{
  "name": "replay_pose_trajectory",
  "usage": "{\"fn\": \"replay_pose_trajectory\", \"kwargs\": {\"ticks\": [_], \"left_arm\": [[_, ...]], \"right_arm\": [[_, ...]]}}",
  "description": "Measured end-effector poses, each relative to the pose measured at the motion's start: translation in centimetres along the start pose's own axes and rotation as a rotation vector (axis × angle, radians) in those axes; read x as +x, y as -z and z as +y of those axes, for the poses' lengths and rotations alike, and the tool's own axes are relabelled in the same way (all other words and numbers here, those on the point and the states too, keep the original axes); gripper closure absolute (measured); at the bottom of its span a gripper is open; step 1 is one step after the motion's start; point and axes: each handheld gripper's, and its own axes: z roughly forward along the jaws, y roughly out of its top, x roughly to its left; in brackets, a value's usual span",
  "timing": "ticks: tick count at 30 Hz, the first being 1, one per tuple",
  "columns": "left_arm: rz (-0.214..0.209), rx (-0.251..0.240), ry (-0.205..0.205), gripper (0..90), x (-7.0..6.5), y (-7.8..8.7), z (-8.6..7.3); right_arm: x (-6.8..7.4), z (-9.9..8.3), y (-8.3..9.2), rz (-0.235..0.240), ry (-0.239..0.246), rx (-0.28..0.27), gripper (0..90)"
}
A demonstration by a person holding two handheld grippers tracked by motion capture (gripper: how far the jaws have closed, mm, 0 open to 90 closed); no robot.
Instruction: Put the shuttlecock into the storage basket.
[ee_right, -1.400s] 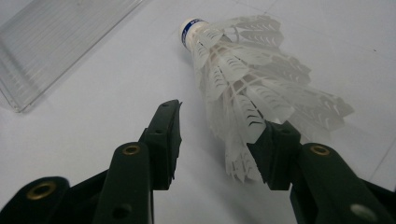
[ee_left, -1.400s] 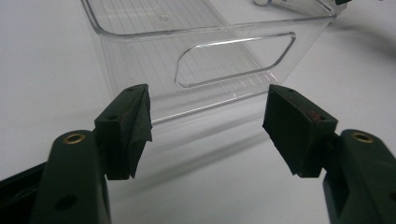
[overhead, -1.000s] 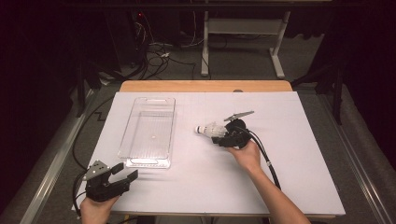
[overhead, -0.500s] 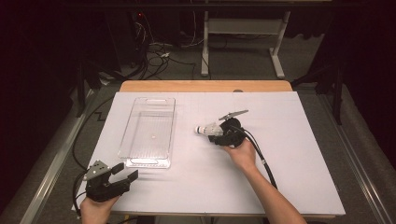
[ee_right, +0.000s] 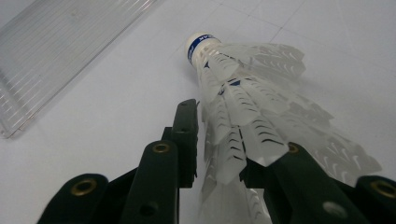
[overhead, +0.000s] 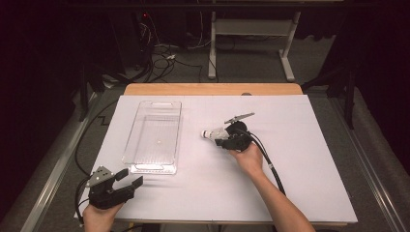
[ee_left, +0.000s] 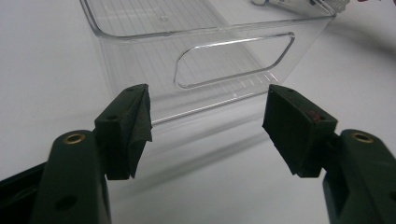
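Observation:
A white feathered shuttlecock [overhead: 211, 133] with a blue-banded cork tip lies on its side on the white table, right of the clear bin. My right gripper [overhead: 220, 138] points left at it. In the right gripper view the feather skirt [ee_right: 243, 107] sits between the two black jaws, which have just been closing and now press on it, so my right gripper [ee_right: 224, 140] is shut on the skirt. My left gripper [overhead: 129, 178] rests at the table's front left, open. In the left gripper view my left gripper [ee_left: 208, 126] has nothing between its pads.
A clear plastic bin [overhead: 130, 145] stands lengthwise at the table's left centre, with its handled end wall [ee_left: 210, 32] facing the left gripper. A cable [overhead: 270, 166] trails from the right gripper along the forearm. Dark floor, cables and a desk frame lie beyond the far edge.
The right gripper's jaws have drawn in around the shuttlecock's skirt, and the hand has shifted only slightly. The left hand and the bin have stayed put.

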Motion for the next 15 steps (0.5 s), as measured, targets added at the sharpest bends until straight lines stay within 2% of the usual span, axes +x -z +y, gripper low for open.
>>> {"fn": "replay_pose_trajectory", "kwargs": {"ticks": [15], "left_arm": [[0.0, -0.001, -0.002, 33.1, -0.01, 0.02, 0.01]], "right_arm": [[-0.05, -0.04, -0.01, -0.024, 0.01, -0.003, 83.5]]}}
